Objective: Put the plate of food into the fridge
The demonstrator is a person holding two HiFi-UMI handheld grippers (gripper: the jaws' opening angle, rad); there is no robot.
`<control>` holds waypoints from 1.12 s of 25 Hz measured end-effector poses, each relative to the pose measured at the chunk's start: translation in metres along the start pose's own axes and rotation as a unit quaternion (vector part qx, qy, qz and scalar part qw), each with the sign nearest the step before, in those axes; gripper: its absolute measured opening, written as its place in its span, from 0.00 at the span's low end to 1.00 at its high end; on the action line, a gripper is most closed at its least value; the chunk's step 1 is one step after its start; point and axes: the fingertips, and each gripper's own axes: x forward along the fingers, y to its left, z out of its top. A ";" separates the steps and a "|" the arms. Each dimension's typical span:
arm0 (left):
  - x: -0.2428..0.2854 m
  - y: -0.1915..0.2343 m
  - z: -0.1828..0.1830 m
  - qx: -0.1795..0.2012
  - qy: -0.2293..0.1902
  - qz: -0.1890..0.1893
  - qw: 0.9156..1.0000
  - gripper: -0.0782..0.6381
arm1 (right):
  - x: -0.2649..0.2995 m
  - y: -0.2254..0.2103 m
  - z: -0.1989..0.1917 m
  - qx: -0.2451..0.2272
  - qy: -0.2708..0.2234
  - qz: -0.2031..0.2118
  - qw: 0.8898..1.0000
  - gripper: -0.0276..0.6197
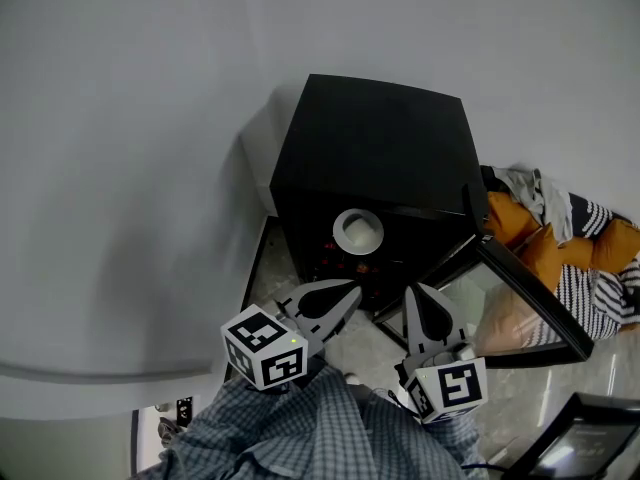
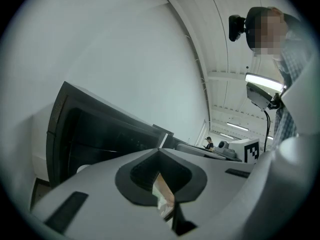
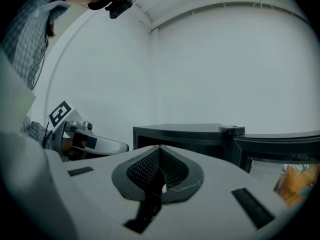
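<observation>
square-patterned marker cubes (image 1: 264,346), black fridge (image 1: 370,148)

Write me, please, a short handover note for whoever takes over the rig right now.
Grippers: the left gripper and the right gripper are both shut and empty, just in front of the fridge.
Things: the plate sits inside the fridge; the door stands open to the right.
Done: the plate is in.
Left: probably only closing the door.

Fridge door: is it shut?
No, the door hangs open at the right of the fridge, with the plate visible inside.
</observation>
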 end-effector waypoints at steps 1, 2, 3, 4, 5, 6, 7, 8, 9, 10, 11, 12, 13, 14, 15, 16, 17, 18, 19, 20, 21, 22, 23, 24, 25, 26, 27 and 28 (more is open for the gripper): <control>0.001 0.000 0.000 0.001 0.001 -0.001 1.000 0.12 | -0.001 0.000 -0.001 0.002 0.002 -0.001 1.000 0.05; 0.002 0.000 0.000 0.002 0.003 -0.003 1.000 0.12 | -0.002 -0.001 -0.002 0.005 0.004 -0.003 1.000 0.05; 0.003 -0.001 0.000 0.004 0.005 -0.004 1.000 0.12 | -0.004 -0.002 -0.003 0.010 0.006 -0.005 1.000 0.05; 0.003 -0.002 -0.001 0.005 0.007 -0.005 1.000 0.12 | -0.005 -0.004 -0.005 0.015 0.007 -0.007 1.000 0.05; 0.003 -0.002 -0.002 0.006 0.008 -0.006 1.000 0.12 | -0.006 -0.005 -0.005 0.021 0.006 -0.009 1.000 0.05; 0.004 -0.002 -0.003 0.007 0.009 -0.006 1.000 0.12 | -0.007 -0.006 -0.006 0.025 0.005 -0.010 1.000 0.05; 0.004 -0.002 -0.003 0.006 0.010 -0.006 1.000 0.12 | -0.007 -0.007 -0.006 0.029 0.004 -0.010 1.000 0.05; 0.004 -0.001 -0.004 0.005 0.010 -0.006 1.000 0.12 | -0.006 -0.006 -0.006 0.030 0.002 -0.008 1.000 0.05; 0.004 -0.001 -0.004 0.003 0.009 -0.006 1.000 0.12 | -0.005 -0.005 -0.005 0.031 0.001 -0.005 1.000 0.05; 0.004 -0.001 -0.004 0.002 0.009 -0.006 1.000 0.12 | -0.004 -0.003 -0.003 0.032 0.001 -0.002 0.999 0.05; 0.003 -0.002 -0.004 0.000 0.009 -0.006 1.000 0.12 | -0.004 -0.001 -0.002 0.033 0.001 0.002 0.999 0.05; 0.003 -0.003 -0.003 -0.001 0.008 -0.006 1.000 0.12 | -0.003 0.001 -0.001 0.034 0.002 0.005 0.999 0.05; 0.002 -0.004 -0.002 -0.001 0.008 -0.006 1.000 0.12 | -0.003 0.003 0.000 0.033 0.003 0.007 0.999 0.05; 0.002 -0.005 -0.001 0.000 0.008 -0.005 1.000 0.12 | -0.003 0.004 0.002 0.030 0.003 0.008 1.000 0.05; 0.001 -0.005 -0.001 0.000 0.007 -0.005 1.000 0.12 | -0.003 0.005 0.002 0.026 0.003 0.009 1.000 0.05; 0.001 -0.005 -0.001 0.000 0.007 -0.004 1.000 0.12 | -0.003 0.006 0.003 0.022 0.003 0.010 1.000 0.05; 0.001 -0.005 -0.001 0.000 0.008 -0.004 1.000 0.12 | -0.003 0.007 0.002 0.020 0.004 0.009 1.000 0.05; 0.001 -0.004 -0.002 -0.001 0.008 -0.003 1.000 0.12 | -0.003 0.006 0.002 0.019 0.004 0.009 1.000 0.05; 0.001 -0.004 -0.002 -0.002 0.008 -0.003 1.000 0.12 | -0.003 0.006 0.002 0.020 0.004 0.009 1.000 0.05; 0.002 -0.004 -0.002 -0.002 0.009 -0.004 1.000 0.12 | -0.002 0.005 0.002 0.019 0.004 0.009 1.000 0.05; 0.002 -0.004 -0.002 -0.002 0.009 -0.004 1.000 0.12 | -0.002 0.005 0.001 0.018 0.005 0.009 1.000 0.05; 0.002 -0.004 -0.002 -0.003 0.009 -0.005 1.000 0.12 | -0.002 0.004 0.000 0.018 0.006 0.008 1.000 0.05; 0.003 -0.004 -0.002 -0.003 0.009 -0.006 1.000 0.12 | -0.002 0.003 0.000 0.019 0.007 0.008 1.000 0.05; 0.003 -0.004 -0.002 -0.003 0.009 -0.006 1.000 0.12 | -0.002 0.003 -0.001 0.021 0.008 0.007 1.000 0.05; 0.003 -0.004 -0.002 -0.002 0.009 -0.007 1.000 0.12 | -0.003 0.003 -0.002 0.021 0.010 0.007 1.000 0.05; 0.003 -0.005 -0.002 -0.002 0.008 -0.007 1.000 0.12 | -0.003 0.003 -0.002 0.021 0.010 0.007 1.000 0.05; 0.003 -0.005 -0.002 -0.002 0.009 -0.007 1.000 0.12 | -0.003 0.003 -0.003 0.020 0.011 0.007 1.000 0.05; 0.003 -0.005 -0.002 -0.002 0.009 -0.007 1.000 0.12 | -0.002 0.004 -0.003 0.019 0.010 0.007 1.000 0.05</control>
